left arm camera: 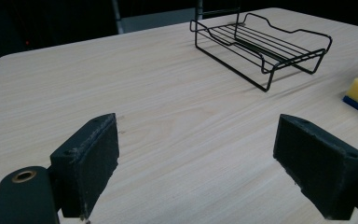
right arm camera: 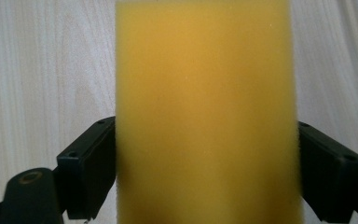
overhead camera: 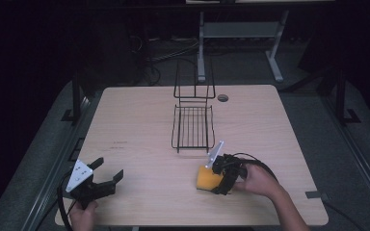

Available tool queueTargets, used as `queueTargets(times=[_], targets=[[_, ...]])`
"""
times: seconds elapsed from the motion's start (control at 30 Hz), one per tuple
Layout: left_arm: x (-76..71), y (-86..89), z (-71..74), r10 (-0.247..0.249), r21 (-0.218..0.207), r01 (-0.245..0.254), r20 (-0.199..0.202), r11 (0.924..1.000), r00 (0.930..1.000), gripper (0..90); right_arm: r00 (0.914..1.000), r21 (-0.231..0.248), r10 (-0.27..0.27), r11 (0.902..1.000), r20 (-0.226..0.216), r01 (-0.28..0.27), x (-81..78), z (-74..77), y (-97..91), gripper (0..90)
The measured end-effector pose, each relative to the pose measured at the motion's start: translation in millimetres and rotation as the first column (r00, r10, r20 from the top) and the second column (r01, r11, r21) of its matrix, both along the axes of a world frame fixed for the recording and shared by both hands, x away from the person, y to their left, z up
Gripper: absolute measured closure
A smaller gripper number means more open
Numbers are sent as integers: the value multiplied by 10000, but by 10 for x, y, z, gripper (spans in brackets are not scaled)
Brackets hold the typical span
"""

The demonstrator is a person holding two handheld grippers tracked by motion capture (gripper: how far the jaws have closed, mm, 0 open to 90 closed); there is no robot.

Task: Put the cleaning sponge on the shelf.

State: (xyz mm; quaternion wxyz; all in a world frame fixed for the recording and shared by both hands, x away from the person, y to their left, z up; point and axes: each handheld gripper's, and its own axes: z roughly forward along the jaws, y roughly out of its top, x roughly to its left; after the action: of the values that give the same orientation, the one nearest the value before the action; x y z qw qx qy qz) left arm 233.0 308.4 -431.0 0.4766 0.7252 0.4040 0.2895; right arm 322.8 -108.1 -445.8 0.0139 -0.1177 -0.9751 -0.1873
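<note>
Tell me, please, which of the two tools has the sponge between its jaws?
The right tool: its jaws press both sides of the yellow sponge on the table. The left tool is open with nothing between its jaws.

Dim lab/workshop: bare wood table (overhead camera: pixel 139 125), floor cables (overhead camera: pixel 171 53), metal bench legs (overhead camera: pixel 275 60) behind.

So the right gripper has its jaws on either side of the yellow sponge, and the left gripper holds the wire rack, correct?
Not quite. The right gripper does have its jaws on either side of the yellow sponge, but the left gripper holds nothing: in the left gripper view its jaws stand wide open over bare table, with the wire rack far off.
</note>
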Motion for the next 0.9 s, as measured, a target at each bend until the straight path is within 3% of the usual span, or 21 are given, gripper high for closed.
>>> queueTargets(times=[0.6, 0.9], targets=[[-3, -7, 0, 16, -10, -16, 26, 10000, 10000, 134, 9999, 242, 60, 9997, 85, -62, -8, 20, -59, 212], [-1, -18, -1, -19, 26, 19, 5, 10000, 10000, 134, 9997, 512, 38, 9987, 238, -50, -5, 131, -111, 215]])
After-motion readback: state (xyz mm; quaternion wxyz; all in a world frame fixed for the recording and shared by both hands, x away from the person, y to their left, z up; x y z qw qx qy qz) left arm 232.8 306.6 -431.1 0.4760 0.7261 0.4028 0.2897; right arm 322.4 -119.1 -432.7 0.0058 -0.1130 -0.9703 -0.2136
